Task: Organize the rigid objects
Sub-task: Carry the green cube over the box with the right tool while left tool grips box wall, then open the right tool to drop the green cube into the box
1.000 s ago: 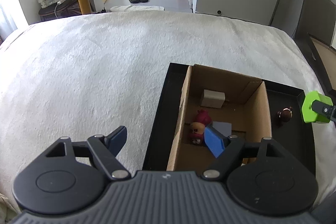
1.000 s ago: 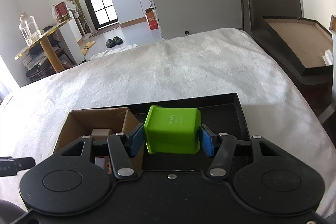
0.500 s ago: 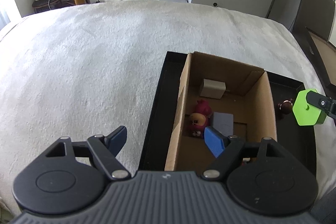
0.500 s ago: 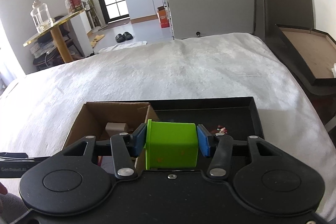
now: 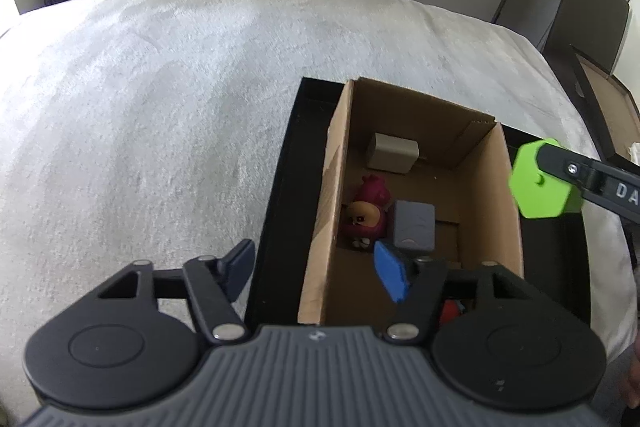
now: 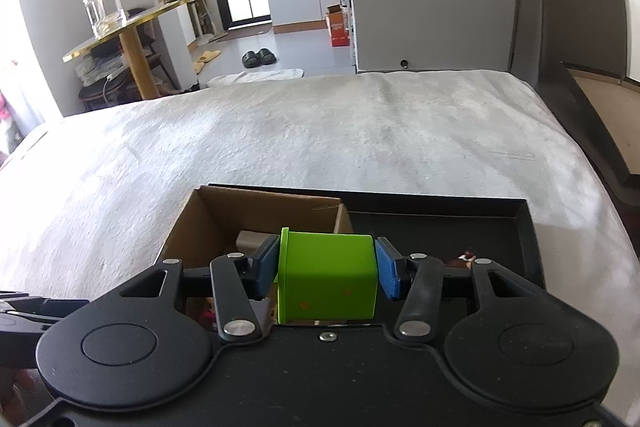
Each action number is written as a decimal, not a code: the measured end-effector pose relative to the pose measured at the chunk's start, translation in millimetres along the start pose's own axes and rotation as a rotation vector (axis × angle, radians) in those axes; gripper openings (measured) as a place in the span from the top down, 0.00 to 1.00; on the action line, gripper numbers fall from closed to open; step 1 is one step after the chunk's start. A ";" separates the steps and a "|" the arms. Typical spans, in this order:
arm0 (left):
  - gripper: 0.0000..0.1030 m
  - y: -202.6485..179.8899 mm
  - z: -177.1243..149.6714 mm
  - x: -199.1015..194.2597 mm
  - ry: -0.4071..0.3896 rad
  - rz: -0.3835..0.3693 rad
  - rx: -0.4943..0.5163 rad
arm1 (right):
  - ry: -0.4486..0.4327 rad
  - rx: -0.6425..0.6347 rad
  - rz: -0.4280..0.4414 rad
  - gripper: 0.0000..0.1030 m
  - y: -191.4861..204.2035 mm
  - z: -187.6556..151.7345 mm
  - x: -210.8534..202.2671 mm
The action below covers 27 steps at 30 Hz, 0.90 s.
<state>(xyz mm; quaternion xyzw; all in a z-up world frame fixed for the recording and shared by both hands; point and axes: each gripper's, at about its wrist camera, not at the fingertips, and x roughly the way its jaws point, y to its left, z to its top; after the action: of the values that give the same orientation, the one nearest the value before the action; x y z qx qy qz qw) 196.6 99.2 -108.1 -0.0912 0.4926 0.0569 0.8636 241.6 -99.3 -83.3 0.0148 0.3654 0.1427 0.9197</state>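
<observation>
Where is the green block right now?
The green block is clamped in the right gripper, held above the right wall of the cardboard box, over the black tray.

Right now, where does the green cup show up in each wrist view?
Left wrist: green cup at the right edge, gripped from the right, over the cardboard box's right wall.
Right wrist: green cup low centre, clamped by the right gripper.
Shared landmark: the cardboard box in the black tray.
</observation>
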 end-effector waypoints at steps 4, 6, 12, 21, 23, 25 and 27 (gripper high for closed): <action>0.58 0.1 -0.2 9.7 0.042 -0.013 0.003 | 0.011 -0.023 0.003 0.52 10.4 2.1 7.0; 0.73 0.7 0.1 16.6 0.073 -0.018 0.003 | 0.014 -0.030 0.003 0.52 14.4 3.0 9.5; 0.84 4.5 -0.7 26.2 0.116 -0.028 -0.002 | 0.028 -0.044 0.003 0.52 23.0 2.7 16.5; 0.85 8.3 0.7 32.2 0.124 -0.054 -0.011 | 0.049 -0.074 0.002 0.52 36.1 7.0 30.3; 0.85 10.5 1.7 33.3 0.125 -0.068 -0.023 | 0.045 -0.081 0.007 0.52 40.0 10.7 31.8; 0.85 11.7 2.2 34.0 0.124 -0.076 -0.027 | 0.034 -0.092 0.018 0.50 44.4 14.1 31.8; 0.85 12.4 2.3 34.4 0.124 -0.078 -0.028 | 0.020 -0.106 0.019 0.46 48.0 16.4 30.4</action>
<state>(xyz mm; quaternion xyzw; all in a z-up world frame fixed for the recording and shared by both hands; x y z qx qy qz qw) 213.8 112.1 -137.8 -0.1259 0.5403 0.0243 0.8316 261.6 -43.7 -85.3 -0.0320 0.3663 0.1706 0.9142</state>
